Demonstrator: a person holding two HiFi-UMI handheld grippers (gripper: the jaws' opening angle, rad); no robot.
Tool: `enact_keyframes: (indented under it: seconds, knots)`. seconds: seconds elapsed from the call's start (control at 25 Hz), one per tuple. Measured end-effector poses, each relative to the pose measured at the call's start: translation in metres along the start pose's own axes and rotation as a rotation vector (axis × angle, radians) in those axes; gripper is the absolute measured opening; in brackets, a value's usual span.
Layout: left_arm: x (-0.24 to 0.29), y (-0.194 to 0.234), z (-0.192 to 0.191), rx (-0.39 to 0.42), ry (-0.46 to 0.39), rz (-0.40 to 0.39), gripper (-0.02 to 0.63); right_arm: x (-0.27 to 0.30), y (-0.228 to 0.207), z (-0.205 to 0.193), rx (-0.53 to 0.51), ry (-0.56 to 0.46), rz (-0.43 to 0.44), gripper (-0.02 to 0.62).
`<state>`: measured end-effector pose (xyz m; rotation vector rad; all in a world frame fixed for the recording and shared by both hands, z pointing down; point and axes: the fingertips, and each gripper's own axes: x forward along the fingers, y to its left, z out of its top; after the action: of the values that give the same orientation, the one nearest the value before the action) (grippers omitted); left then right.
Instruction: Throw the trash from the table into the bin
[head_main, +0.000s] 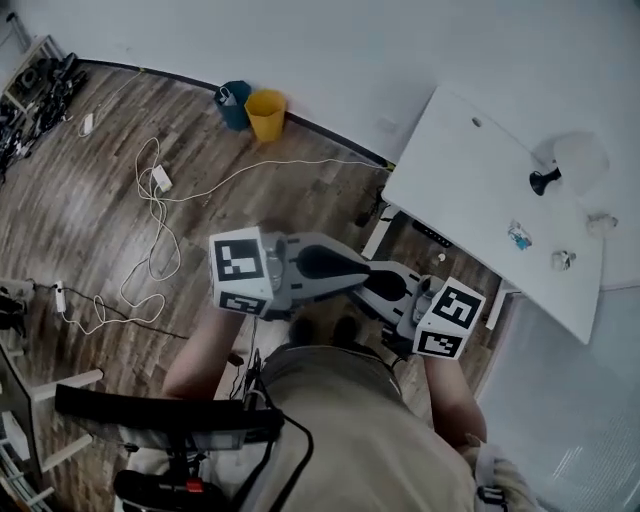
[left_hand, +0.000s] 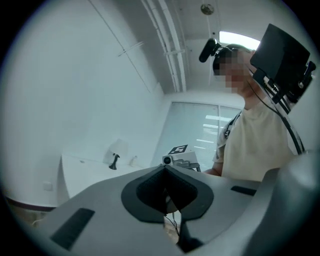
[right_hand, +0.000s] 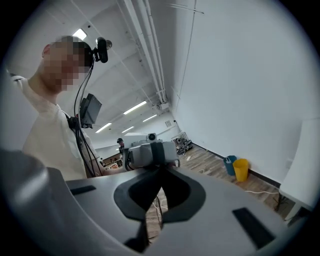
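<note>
My left gripper (head_main: 362, 268) and right gripper (head_main: 378, 290) are held low in front of the person's body, pointing at each other tip to tip. Both are shut with nothing in them; the left gripper (left_hand: 165, 169) and the right gripper (right_hand: 160, 171) each show closed jaws in their own views. The white table (head_main: 470, 190) stands to the right, away from both grippers. On it lie small bits of trash: a bluish scrap (head_main: 519, 236), a crumpled wad (head_main: 563, 260) and a white piece (head_main: 601, 222). A yellow bin (head_main: 265, 114) and a blue bin (head_main: 235, 104) stand by the far wall.
A black stand (head_main: 544, 181) with a pale, rounded thing (head_main: 580, 160) sits at the table's far end. White cables (head_main: 150, 215) snake across the wooden floor at left. The yellow bin (right_hand: 240, 169) and blue bin (right_hand: 230, 165) also show in the right gripper view.
</note>
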<state>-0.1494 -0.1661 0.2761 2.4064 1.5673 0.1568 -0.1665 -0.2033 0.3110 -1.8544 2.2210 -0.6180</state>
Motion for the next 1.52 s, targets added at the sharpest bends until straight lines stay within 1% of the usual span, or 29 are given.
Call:
enact_keyframes:
  seconds: [0.12, 0.24, 0.32, 0.36, 0.4, 0.44, 0.52, 0.6, 0.8, 0.96, 1.08, 1.24, 1.36, 1.44, 1.52]
  knots:
    - [0.012, -0.013, -0.01, -0.035, 0.011, -0.11, 0.005, -0.012, 0.006, -0.012, 0.015, -0.008, -0.063, 0.008]
    - [0.025, -0.035, -0.013, -0.055, 0.019, -0.246, 0.005, -0.029, 0.017, -0.018, 0.089, -0.046, -0.118, 0.008]
    - [0.037, -0.045, -0.017, -0.083, 0.027, -0.336, 0.005, -0.043, 0.02, -0.023, 0.141, -0.066, -0.155, 0.009]
    - [0.045, -0.05, -0.019, -0.09, 0.034, -0.378, 0.005, -0.051, 0.021, -0.024, 0.135, -0.072, -0.181, 0.009]
    - [0.054, -0.054, -0.021, -0.085, 0.048, -0.41, 0.005, -0.061, 0.021, -0.025, 0.107, -0.069, -0.208, 0.009]
    - [0.065, -0.058, -0.022, -0.075, 0.068, -0.427, 0.005, -0.072, 0.021, -0.026, 0.073, -0.056, -0.226, 0.009]
    - [0.087, -0.068, -0.022, -0.064, 0.104, -0.44, 0.005, -0.095, 0.026, -0.025, 0.025, -0.025, -0.228, 0.009]
    - [0.108, -0.082, -0.019, -0.056, 0.129, -0.456, 0.005, -0.117, 0.035, -0.023, -0.001, -0.015, -0.222, 0.009]
    - [0.171, -0.123, -0.033, -0.022, 0.195, -0.518, 0.005, -0.187, 0.055, -0.037, -0.03, -0.055, -0.166, 0.008]
    - [0.238, -0.156, -0.052, -0.019, 0.228, -0.525, 0.005, -0.258, 0.069, -0.057, -0.004, -0.115, -0.109, 0.009]
    - [0.287, -0.175, -0.068, -0.024, 0.251, -0.527, 0.005, -0.31, 0.074, -0.073, 0.01, -0.147, -0.105, 0.009]
    - [0.343, -0.19, -0.084, -0.026, 0.256, -0.514, 0.005, -0.368, 0.073, -0.089, 0.027, -0.185, -0.138, 0.009]
    - [0.399, -0.192, -0.096, -0.007, 0.289, -0.51, 0.005, -0.422, 0.062, -0.098, -0.015, -0.21, -0.168, 0.009]
    - [0.435, -0.188, -0.099, -0.012, 0.293, -0.52, 0.005, -0.456, 0.05, -0.099, -0.028, -0.233, -0.154, 0.008]
    - [0.448, -0.187, -0.099, -0.01, 0.298, -0.531, 0.005, -0.469, 0.045, -0.099, -0.02, -0.24, -0.125, 0.009]
